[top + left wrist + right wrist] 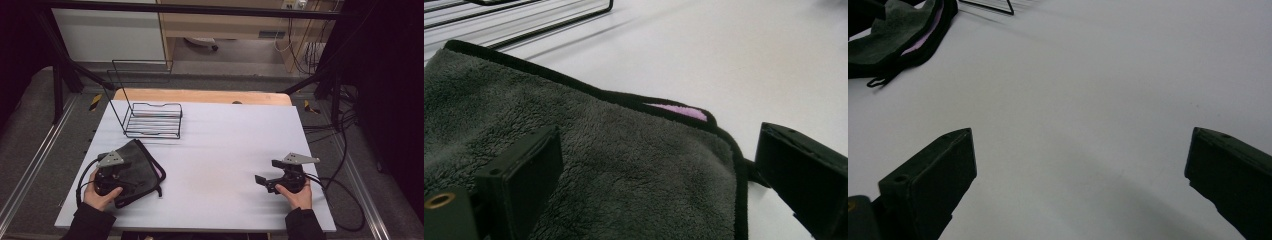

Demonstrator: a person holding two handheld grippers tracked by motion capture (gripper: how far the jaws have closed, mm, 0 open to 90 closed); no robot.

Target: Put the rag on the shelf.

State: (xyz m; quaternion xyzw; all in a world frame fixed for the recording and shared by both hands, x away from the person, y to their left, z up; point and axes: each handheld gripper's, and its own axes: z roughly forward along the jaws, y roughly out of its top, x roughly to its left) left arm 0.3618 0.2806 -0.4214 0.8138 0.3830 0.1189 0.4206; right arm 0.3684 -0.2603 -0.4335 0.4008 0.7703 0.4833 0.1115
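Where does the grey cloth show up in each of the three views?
High view: the grey cloth lies lower left on the table, under the left tool.
Left gripper view: it covers the left and middle, beneath the open jaws.
Right gripper view: it sits in the top left corner.
Shared landmark: the black wire rack, just beyond the cloth.

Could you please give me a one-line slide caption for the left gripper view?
Open left hand-held gripper poised over a grey towel on the white table, wire rack behind.
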